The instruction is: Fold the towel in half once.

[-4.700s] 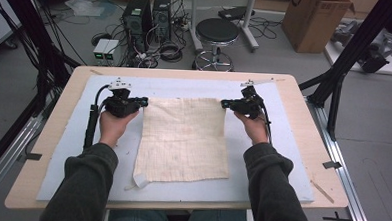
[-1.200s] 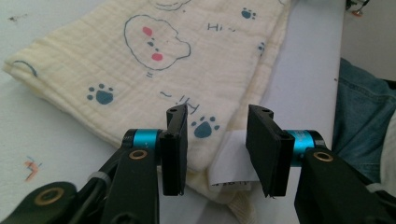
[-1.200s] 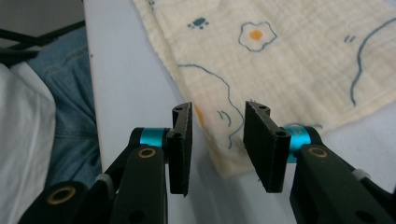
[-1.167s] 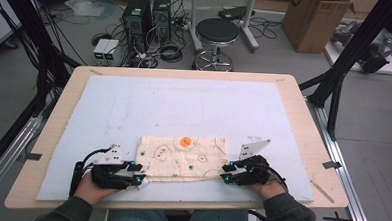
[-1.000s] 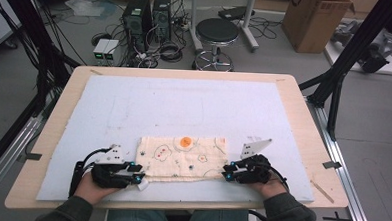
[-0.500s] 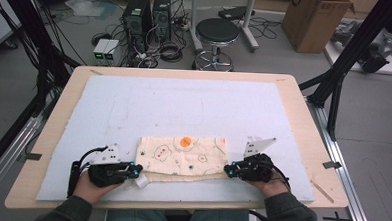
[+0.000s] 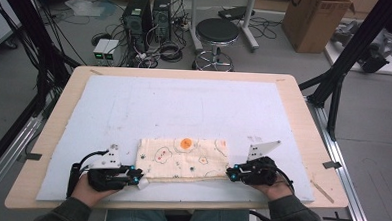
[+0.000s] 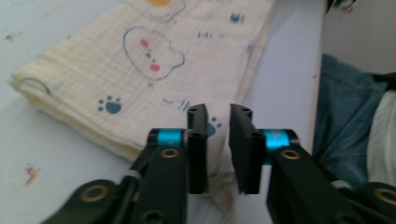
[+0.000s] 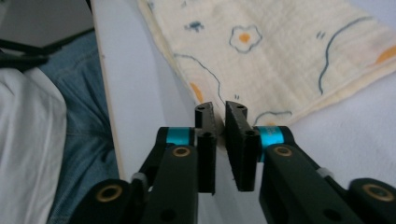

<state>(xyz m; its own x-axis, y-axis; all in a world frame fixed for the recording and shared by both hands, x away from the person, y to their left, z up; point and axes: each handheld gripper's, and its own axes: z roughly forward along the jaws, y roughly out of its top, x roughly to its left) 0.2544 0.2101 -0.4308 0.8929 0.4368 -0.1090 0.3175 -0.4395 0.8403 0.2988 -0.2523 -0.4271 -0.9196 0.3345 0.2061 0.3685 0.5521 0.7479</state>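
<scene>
Fold step complete: left gripper [image 8: 218,116] and right gripper [image 9: 220,112] have just reopened narrowly, releasing the folded cloth [image 7: 182,157] at lower centre. Next, regrip its ends.

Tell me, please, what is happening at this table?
A person is folding a cream printed cloth on the white mat. It now lies as a narrow folded strip near the table's front edge. The left hand-held gripper and right hand-held gripper sit at its two ends, jaws just reopened a little after closing, with a narrow gap and no cloth pinched.
</scene>
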